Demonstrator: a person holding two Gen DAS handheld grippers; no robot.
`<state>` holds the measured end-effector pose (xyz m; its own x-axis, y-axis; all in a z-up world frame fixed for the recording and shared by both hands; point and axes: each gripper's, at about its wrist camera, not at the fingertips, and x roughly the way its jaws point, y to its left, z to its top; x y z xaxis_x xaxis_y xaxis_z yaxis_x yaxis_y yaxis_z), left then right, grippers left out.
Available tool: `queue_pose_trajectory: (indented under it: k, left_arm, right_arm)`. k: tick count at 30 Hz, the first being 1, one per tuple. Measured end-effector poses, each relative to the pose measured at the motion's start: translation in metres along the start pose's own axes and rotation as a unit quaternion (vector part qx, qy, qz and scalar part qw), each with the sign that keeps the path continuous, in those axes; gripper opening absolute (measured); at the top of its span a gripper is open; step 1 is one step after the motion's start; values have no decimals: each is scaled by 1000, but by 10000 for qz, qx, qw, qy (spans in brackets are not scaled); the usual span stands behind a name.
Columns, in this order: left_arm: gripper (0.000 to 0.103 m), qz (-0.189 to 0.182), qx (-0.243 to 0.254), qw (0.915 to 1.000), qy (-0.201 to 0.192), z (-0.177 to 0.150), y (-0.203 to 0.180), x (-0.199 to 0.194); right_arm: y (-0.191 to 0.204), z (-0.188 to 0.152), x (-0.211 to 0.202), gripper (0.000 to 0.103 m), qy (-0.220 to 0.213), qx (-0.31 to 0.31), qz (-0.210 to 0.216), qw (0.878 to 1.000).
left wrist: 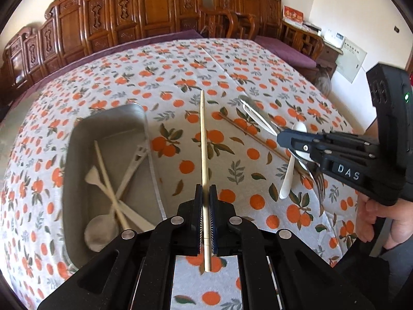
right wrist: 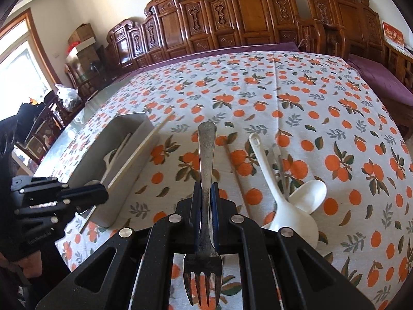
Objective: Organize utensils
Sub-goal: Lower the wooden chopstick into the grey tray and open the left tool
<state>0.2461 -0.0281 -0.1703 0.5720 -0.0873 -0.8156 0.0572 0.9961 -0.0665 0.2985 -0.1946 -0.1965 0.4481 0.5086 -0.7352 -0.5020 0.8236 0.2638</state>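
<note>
Left wrist view: the left hand-held gripper (left wrist: pixel 206 193) is clamped on a pale wooden chopstick (left wrist: pixel 204 139), which runs forward between the pads and sticks out behind them. It is held above the worktop (left wrist: pixel 180 59), which is covered in an orange-print cloth. To the left lies a grey metal tray (left wrist: pixel 77 139) holding white plastic utensils (left wrist: pixel 113 191) that cross one another, plus a spoon bowl at the near end. On the right, the right hand-held gripper (left wrist: pixel 286 138) hangs over loose cutlery on the cloth: a second chopstick (left wrist: pixel 247 131) lying slantwise, a white spoon (left wrist: pixel 289 178), and a metal piece further back. Fork tines poke out under its body. A hand (left wrist: pixel 374 219) grips its handle.

Right wrist view: the right hand-held gripper (right wrist: pixel 206 193) is clenched on a metal fork (right wrist: pixel 206 160), handle pointing forward, tines (right wrist: pixel 202 284) towards the camera. Two white spoons (right wrist: pixel 291 206) rest on the cloth just right of it, overlapping. The tray sits to the left, and the left hand-held gripper shows at the left edge, its chopstick slanting across the tray's rim.
</note>
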Motion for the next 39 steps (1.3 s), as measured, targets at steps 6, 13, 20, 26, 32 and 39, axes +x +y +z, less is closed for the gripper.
queue_pose_trajectory:
  k: [6,13,20,26,32,39]
  left_arm:
    - [4,75,-80,9998,-183,1,18,-21]
    - [4,171,-228,9993,-251,-2,43,-29]
    - [4,311,-383,9988,-31,-11,71,-16]
    - [4,362,-497,9980,174,-16,85,0]
    - [4,391,-509,9976,262,-13,85,11]
    - [4,408,-578,9971,270,-10,85,13]
  right_arm:
    - [15,1,-5,9,-70,-97,142,9998]
    - [31,0,-6,9,-73,-228,232,9994]
    - [41,0,-5,9,-58,-343,310,9989]
    - [43,1,-4,9,-66,-364,373,9986]
    - [42,1,-4,9,-73,-360,381,9986]
    - [42,1,-4,9,-73,-358,385,9986]
